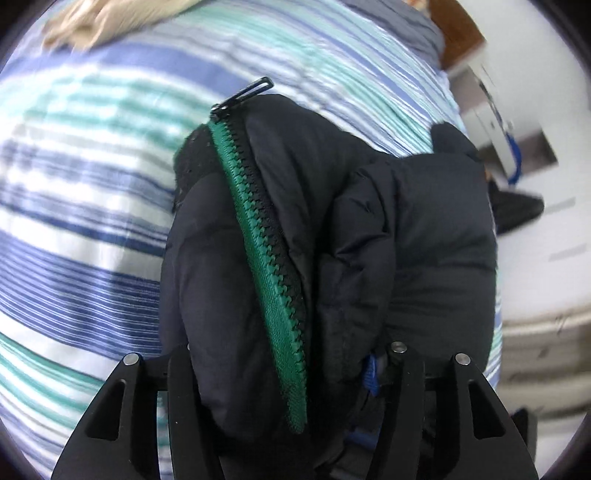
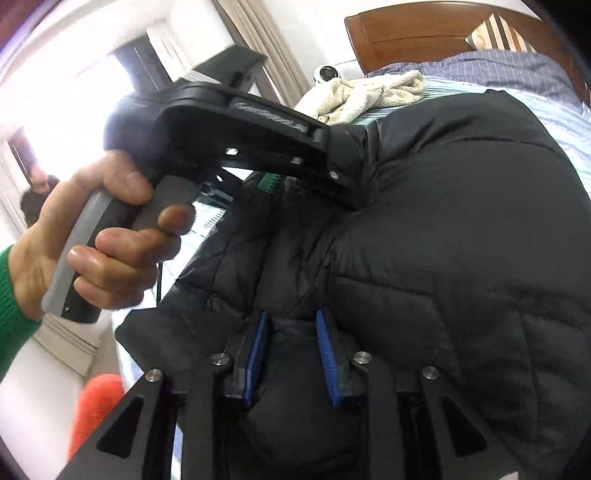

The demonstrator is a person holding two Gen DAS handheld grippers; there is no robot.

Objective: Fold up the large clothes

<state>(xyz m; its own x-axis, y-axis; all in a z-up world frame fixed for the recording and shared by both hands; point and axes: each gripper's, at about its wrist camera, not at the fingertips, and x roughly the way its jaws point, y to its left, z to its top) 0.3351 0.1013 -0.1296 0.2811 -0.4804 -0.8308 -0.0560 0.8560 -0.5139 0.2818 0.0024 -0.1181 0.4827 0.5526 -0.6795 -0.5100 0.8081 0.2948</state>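
A black puffer jacket (image 1: 369,240) with a green zipper (image 1: 266,254) fills the left wrist view, lifted over a striped bedsheet (image 1: 92,184). My left gripper (image 1: 291,373) is shut on the jacket's zipper edge; one blue pad (image 1: 372,373) shows. In the right wrist view the same jacket (image 2: 461,240) bulges over the bed. My right gripper (image 2: 291,354) is shut on a thick fold of it between its blue pads (image 2: 327,354). The left gripper (image 2: 343,173) appears there too, hand-held, clamped on the jacket higher up.
A cream towel (image 2: 369,94) lies on the bed near the wooden headboard (image 2: 424,33). The bed's edge and white floor (image 1: 535,258) are at the right of the left wrist view. An orange object (image 2: 98,406) sits low left.
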